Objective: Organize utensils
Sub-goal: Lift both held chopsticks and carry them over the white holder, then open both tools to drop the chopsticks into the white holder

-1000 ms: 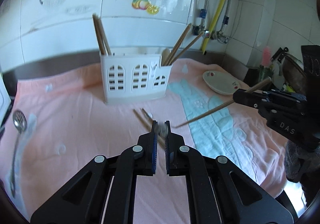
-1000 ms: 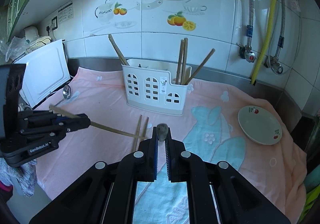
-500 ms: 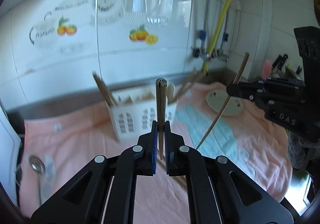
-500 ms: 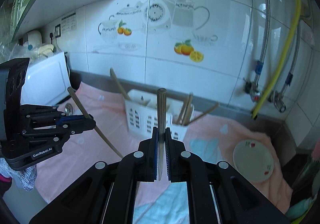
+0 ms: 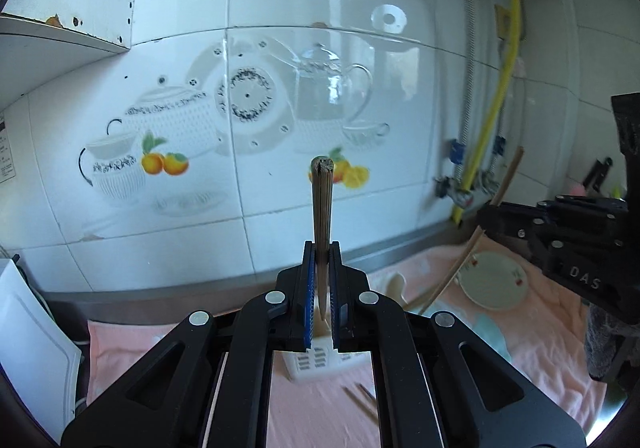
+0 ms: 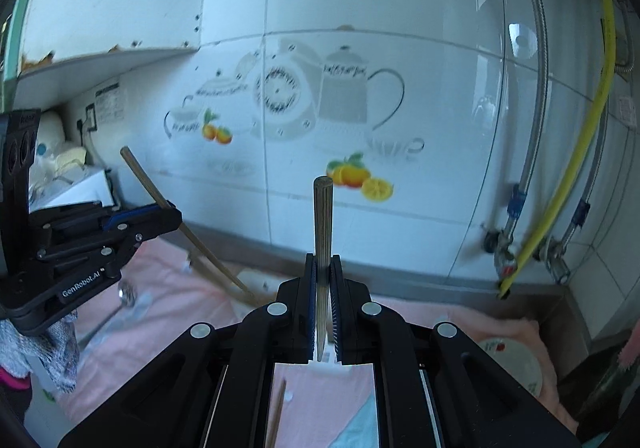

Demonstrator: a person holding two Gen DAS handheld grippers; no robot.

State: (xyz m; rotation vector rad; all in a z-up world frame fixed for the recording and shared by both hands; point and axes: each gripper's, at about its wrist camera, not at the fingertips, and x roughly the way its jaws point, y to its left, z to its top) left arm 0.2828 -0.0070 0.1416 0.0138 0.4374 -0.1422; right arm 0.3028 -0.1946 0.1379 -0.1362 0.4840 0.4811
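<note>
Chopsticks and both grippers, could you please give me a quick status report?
Left gripper shut on one chopstick, right gripper shut on another chopstick. Both raised above the white utensil holder. More chopsticks loose on the pink cloth. Nothing in the way.

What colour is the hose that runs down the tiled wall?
Yellow. The hose shows best in the right wrist view.

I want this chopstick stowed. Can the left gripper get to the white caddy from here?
Probably yes: the left gripper, shut on its chopstick, hangs above the white caddy with nothing between them; the right gripper is off to the side.
</note>
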